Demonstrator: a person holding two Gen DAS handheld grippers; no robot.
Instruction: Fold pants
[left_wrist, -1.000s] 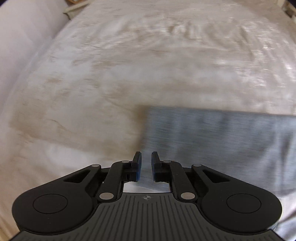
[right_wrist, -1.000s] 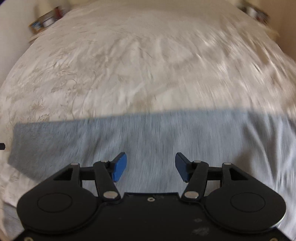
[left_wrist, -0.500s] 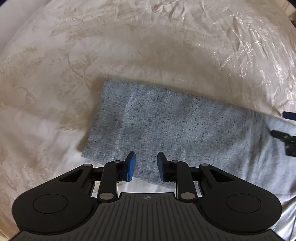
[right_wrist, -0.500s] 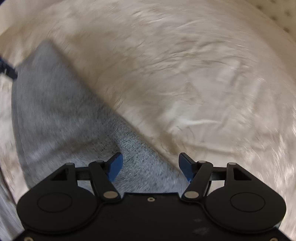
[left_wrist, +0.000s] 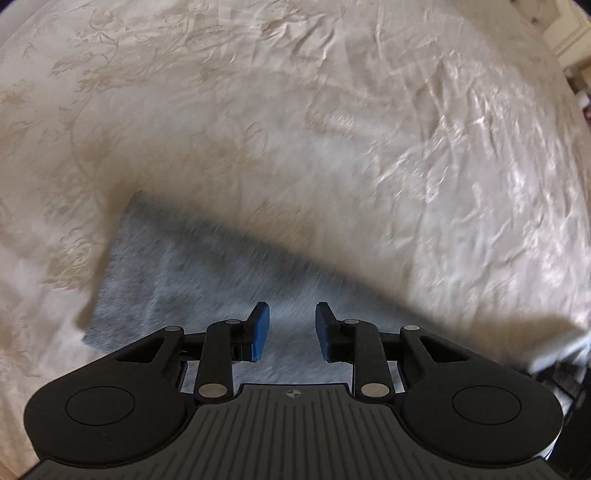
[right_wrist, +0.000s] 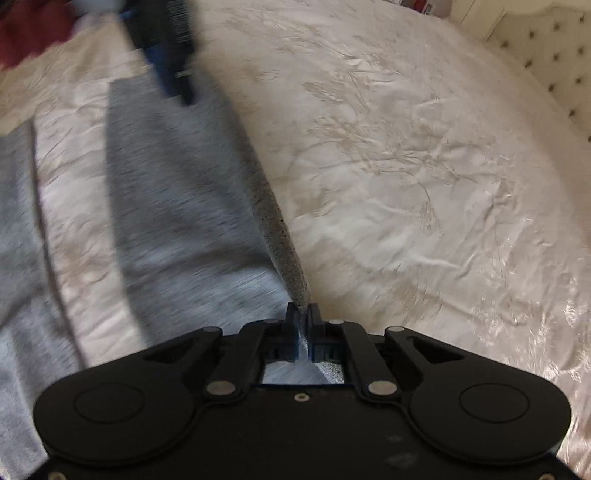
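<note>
Pinching an edge of the grey pants (right_wrist: 177, 206), the right gripper (right_wrist: 303, 325) has its blue pads pressed together on a raised ridge of the fabric, which runs away from the jaws across the cream bedspread (right_wrist: 424, 177). The left gripper (left_wrist: 291, 332) hangs just over the pants (left_wrist: 173, 280) with its pads apart and nothing between them; in the right wrist view it shows as a dark blur (right_wrist: 166, 51) above the far end of the same leg. A second grey stretch of cloth lies left of that leg, with a strip of bedspread between them.

What could go wrong, as I judge it, comes from the one-sided hold. Only a thin fold seems to be caught in the right jaws — a quick pull could slip it free, or drag a single layer so that the leg twists and the fold lands crooked. The left claw, if it closes from where it hovers, might bite the satin cover along with the cloth. Both views are smeared by motion, so how deep the right grip goes cannot be told.
</note>
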